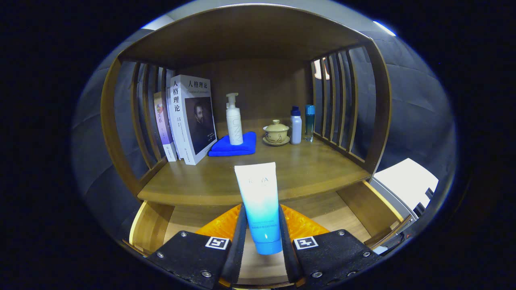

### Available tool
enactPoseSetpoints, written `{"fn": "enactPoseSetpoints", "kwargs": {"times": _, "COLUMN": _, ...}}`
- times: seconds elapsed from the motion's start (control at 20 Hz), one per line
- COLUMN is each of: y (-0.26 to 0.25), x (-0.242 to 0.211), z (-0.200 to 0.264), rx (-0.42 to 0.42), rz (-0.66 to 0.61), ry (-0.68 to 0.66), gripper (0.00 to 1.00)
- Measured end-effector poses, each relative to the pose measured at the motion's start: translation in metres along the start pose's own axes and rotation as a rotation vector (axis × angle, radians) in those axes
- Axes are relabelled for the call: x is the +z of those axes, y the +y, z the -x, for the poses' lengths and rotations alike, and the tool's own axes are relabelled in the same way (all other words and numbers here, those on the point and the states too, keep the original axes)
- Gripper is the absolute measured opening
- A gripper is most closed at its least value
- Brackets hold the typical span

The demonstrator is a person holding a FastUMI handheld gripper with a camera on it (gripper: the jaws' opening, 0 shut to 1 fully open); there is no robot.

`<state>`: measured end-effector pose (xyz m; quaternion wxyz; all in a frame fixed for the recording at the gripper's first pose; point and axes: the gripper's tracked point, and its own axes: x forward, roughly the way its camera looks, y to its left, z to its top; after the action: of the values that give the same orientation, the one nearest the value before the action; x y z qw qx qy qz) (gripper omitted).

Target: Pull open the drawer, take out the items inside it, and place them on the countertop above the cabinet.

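My gripper (262, 227) is shut on a white-to-blue squeeze tube (260, 201). The tube stands upright between the fingers, cap end down, its white crimped end reaching up in front of the countertop's front edge. Below and just ahead of the fingers lies the open wooden drawer (151, 225), its floor showing on both sides of the tube. The wooden countertop (314, 169) of the cabinet stretches beyond the fingers, under a slatted wooden hutch.
At the back of the countertop stand two books (189, 119) on the left, a white pump bottle (234, 121) on a folded blue cloth (236, 147), a lidded tea cup (276, 132), and two small bottles (302, 124). Slatted sides (342, 108) close both ends.
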<state>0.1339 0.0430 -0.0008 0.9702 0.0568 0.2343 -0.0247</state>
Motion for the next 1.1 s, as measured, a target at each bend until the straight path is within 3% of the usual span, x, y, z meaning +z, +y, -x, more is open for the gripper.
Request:
{"fn": "enactPoseSetpoints", "kwargs": {"times": 0.75, "y": 0.006, "x": 0.072, "z": -0.076, "rx": 0.08, "rz": 0.012, "ry": -0.042, "gripper": 0.44}}
{"fn": "enactPoseSetpoints", "kwargs": {"times": 1.1, "y": -0.012, "x": 0.056, "z": -0.121, "rx": 0.062, "rz": 0.015, "ry": 0.042, "gripper": 0.44}}
